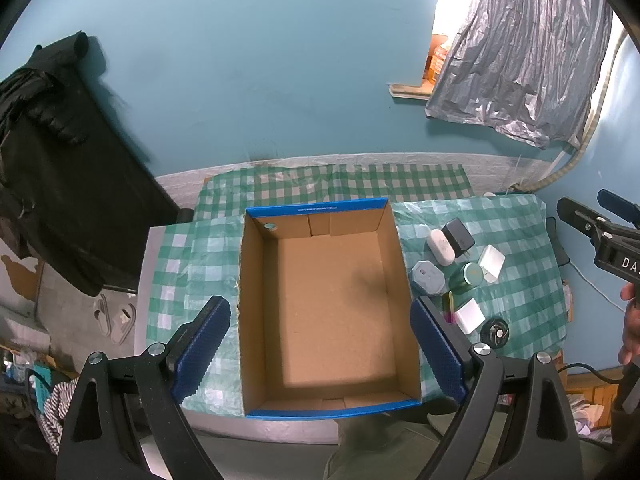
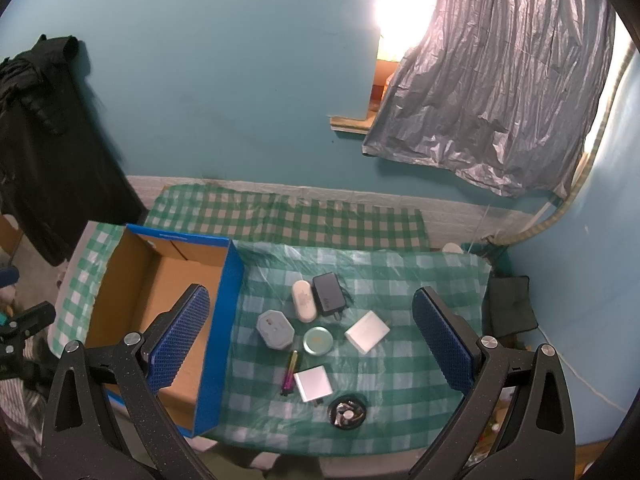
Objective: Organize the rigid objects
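From your left wrist view:
- Your left gripper (image 1: 320,344): jaws spread wide, holding nothing, hanging above the cardboard box (image 1: 256,312) with one blue pad over each long side wall.
- Cardboard box: open-topped, blue-rimmed, brown inside, nothing lying on its floor. It sits on the green checked tablecloth (image 1: 520,280).
- Cluster of small items on the cloth just right of the box: a white oval case (image 1: 440,247), a black charger (image 1: 460,236) touching its right side, a grey octagonal case (image 1: 428,277), a green round tin (image 1: 467,276), a white adapter (image 1: 492,262) at the far right, a second white adapter (image 1: 472,316) nearer you, a purple pen (image 1: 450,306) partly hidden by your right pad, and a black round disc (image 1: 495,331) nearest.
- Your right gripper's tip shows at the right edge, with part of a hand (image 1: 631,320) below it.

From your right wrist view:
- Your right gripper (image 2: 316,340): jaws wide apart, empty, hanging over the cluster.
- The box (image 2: 224,320) lies to the left; the left pad overlaps its near right wall.
- Items between the pads: oval case (image 2: 304,300), charger (image 2: 329,294), octagonal case (image 2: 275,329), tin (image 2: 318,341), far adapter (image 2: 367,331), near adapter (image 2: 313,383), pen (image 2: 289,372) beside it, disc (image 2: 346,412) nearest.
- A grey plastic sheet (image 2: 492,92) hangs over the window on the far wall.
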Available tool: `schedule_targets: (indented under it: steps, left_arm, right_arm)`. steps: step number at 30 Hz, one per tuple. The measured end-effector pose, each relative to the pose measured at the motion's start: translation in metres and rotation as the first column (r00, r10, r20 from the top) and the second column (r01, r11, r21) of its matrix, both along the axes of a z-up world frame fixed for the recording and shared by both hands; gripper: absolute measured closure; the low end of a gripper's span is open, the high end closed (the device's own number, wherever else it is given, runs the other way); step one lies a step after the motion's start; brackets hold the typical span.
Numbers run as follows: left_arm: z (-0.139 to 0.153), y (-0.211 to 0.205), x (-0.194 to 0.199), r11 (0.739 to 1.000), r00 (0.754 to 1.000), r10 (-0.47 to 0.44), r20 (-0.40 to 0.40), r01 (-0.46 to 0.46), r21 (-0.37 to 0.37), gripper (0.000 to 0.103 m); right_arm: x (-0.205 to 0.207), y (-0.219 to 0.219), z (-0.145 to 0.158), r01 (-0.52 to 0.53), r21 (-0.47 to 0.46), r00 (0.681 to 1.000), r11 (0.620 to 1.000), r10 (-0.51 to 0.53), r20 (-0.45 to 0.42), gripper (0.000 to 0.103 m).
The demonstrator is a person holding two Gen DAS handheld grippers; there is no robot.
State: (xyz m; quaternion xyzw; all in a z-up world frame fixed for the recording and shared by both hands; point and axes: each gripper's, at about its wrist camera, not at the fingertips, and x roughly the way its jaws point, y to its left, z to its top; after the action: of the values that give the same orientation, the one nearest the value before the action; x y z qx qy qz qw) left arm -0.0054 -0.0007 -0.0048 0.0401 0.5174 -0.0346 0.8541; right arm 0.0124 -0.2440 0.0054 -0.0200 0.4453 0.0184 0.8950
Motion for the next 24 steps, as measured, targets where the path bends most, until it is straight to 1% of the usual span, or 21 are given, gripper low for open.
schedule_targets:
  steps: [24]
  left_arm:
    - [-0.0019, 0.0004, -0.0008, 1.0, 1.0, 0.001, -0.007, -0.001, 0.01, 0.011]
  right_arm:
    - [0.0008, 0.0006, 0.002, -0.004, -0.004, 1.0, 1.0, 0.004, -0.005, 0.001]
